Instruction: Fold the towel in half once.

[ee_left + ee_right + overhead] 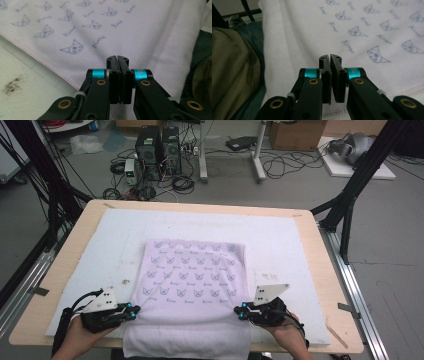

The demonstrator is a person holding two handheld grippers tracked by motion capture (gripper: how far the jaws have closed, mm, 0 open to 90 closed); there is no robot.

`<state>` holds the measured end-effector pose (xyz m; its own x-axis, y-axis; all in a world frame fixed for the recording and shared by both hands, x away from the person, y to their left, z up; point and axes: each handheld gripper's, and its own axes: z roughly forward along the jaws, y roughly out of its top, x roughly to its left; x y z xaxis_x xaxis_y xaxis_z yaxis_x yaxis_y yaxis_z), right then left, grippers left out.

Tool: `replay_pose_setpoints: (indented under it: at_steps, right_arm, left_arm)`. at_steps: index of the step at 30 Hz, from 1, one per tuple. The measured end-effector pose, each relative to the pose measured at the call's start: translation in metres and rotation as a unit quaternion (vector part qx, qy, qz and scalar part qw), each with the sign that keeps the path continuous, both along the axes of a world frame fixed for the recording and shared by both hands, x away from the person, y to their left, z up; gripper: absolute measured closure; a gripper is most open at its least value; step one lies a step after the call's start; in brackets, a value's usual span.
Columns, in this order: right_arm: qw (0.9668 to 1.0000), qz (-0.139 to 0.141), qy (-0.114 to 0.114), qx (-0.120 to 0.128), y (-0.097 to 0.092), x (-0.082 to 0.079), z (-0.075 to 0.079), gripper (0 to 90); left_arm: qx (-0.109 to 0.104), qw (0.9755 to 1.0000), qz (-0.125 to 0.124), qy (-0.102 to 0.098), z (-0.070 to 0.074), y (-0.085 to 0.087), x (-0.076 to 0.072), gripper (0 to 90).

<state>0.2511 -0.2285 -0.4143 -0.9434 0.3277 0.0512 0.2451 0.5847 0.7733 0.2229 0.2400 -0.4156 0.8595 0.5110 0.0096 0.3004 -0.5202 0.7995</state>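
A pale towel printed with cat faces lies flat on a white mat between the two grippers, its near end hanging over the table edge. The left gripper touches its left edge, jaws pressed together. The right gripper touches its right edge, jaws likewise closed; whether either pinches cloth cannot be told.

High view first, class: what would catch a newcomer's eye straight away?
A pale towel printed with small cat faces lies mid-table on a white mat, its near end hanging over the table edge. The left claw and right claw sit at its two sides, jaws closed. Cables and computer towers clutter the floor beyond.
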Motion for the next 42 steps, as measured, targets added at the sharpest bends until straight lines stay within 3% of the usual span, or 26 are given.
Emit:
replay_pose_setpoints:
  at_steps: [6,10,12,18,23,28,32,42]
  right_arm:
    - [0.9998,0.013,-0.005,0.011,-0.004,-0.022,0.011,87.7]
    - [0.9995,0.027,0.003,0.014,-0.007,-0.033,0.009,85.1]
    - [0.9995,0.019,0.012,0.02,-0.01,-0.028,0.006,79.0]
    - [0.9993,-0.014,0.019,0.029,-0.014,-0.005,0.002,65.2]
    - [0.9985,-0.039,0.011,0.038,-0.009,0.016,-0.002,55.5]
    - [0.9984,-0.048,0.004,0.028,-0.004,0.033,-0.006,52.2]
    - [0.9975,-0.063,0.005,0.034,-0.005,0.043,-0.008,50.3]
    - [0.9962,-0.085,0.008,0.019,-0.005,0.076,-0.002,44.5]
  left_arm:
    - [-0.015,0.9998,-0.008,0.009,0.009,0.006,-0.022,88.1]
    - [-0.004,0.9999,-0.011,-0.01,0.01,0.007,-0.028,82.5]
    - [-0.011,0.9999,0.006,-0.006,0.009,0.008,-0.021,69.7]
    - [-0.019,0.9996,0.018,-0.011,0.005,0.003,0.0,63.5]
    - [-0.021,0.9995,0.023,-0.005,-0.004,-0.006,0.02,58.9]
    - [-0.025,0.9992,0.03,-0.004,-0.006,-0.012,0.036,56.7]
    - [-0.033,0.9986,0.041,-0.003,-0.006,-0.01,0.047,55.3]
    - [-0.038,0.9977,0.056,0.001,0.002,-0.011,0.085,50.4]
